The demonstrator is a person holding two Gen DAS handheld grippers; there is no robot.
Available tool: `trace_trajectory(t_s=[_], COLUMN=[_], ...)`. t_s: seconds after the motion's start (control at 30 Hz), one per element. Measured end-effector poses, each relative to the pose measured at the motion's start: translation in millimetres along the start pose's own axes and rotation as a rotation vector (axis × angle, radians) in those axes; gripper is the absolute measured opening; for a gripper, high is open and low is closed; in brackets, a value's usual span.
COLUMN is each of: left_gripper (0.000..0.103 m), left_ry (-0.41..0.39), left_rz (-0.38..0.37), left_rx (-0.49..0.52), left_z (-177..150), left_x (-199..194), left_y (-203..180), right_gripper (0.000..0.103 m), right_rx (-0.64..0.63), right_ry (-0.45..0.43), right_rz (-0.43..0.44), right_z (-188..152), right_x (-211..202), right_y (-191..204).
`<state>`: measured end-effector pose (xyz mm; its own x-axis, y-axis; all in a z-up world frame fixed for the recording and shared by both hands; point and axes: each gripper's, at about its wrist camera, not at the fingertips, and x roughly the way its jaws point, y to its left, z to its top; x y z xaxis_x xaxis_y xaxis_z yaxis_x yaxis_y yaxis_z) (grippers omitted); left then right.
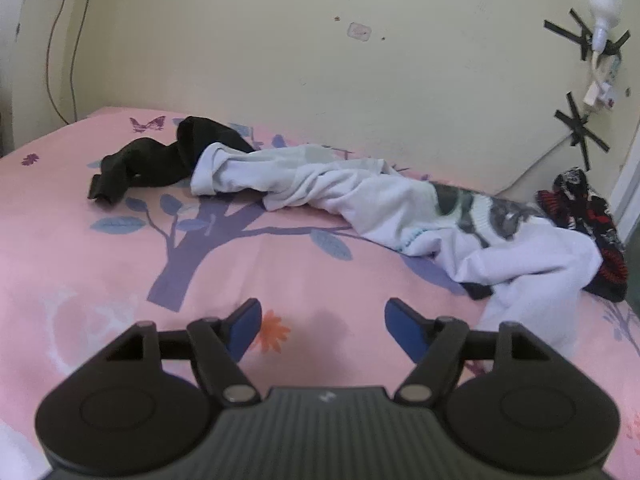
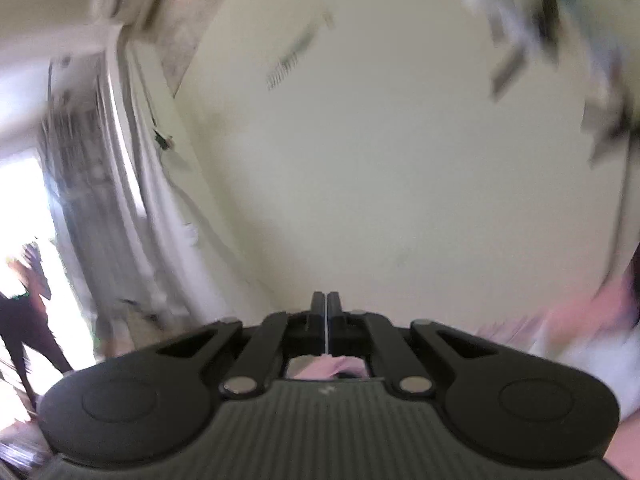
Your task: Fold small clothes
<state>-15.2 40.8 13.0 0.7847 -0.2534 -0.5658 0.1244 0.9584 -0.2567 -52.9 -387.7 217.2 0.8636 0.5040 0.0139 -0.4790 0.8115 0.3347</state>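
Observation:
In the left wrist view a crumpled white garment [image 1: 360, 196] with a grey print lies across the pink bed sheet [image 1: 100, 248]. A black garment [image 1: 160, 160] lies at its left end and a black-and-red patterned one [image 1: 588, 220] at its right. My left gripper [image 1: 322, 316] is open and empty, low over the sheet, in front of the white garment. In the blurred right wrist view my right gripper [image 2: 326, 300] has its fingers pressed together and points up at the wall; nothing shows between the tips.
A cream wall [image 1: 320, 60] runs behind the bed, with cables at the left and a taped bulb [image 1: 604, 12] at the right. The right wrist view shows a bright doorway [image 2: 28, 208] at the left and a pink and white blur [image 2: 580, 332] at the right.

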Motion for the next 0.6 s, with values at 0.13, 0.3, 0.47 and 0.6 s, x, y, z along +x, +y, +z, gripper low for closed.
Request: trace_trajectory(t_s=[0.13, 0.3, 0.47, 0.6], left_gripper=[0.070, 0.070, 0.070, 0.068], left_ry=[0.010, 0.008, -0.001, -0.023], left_rz=[0.021, 0.045, 0.056, 0.054], left_rx=[-0.010, -0.046, -0.029, 0.033], left_z=[1, 4, 6, 13], left_x=[-5, -15, -25, -29], left_y=[8, 23, 22, 6], right_gripper=[0.070, 0.070, 0.000, 0.000], right_rx=[-0.072, -0.165, -0.248, -0.074], right_ry=[0.227, 0.525, 0.576, 0.324], right_rz=[-0.028, -0.101, -0.165, -0.123], right_z=[-43, -150, -196, -116], right_x=[24, 81, 108, 97], right_y=[4, 14, 4, -10])
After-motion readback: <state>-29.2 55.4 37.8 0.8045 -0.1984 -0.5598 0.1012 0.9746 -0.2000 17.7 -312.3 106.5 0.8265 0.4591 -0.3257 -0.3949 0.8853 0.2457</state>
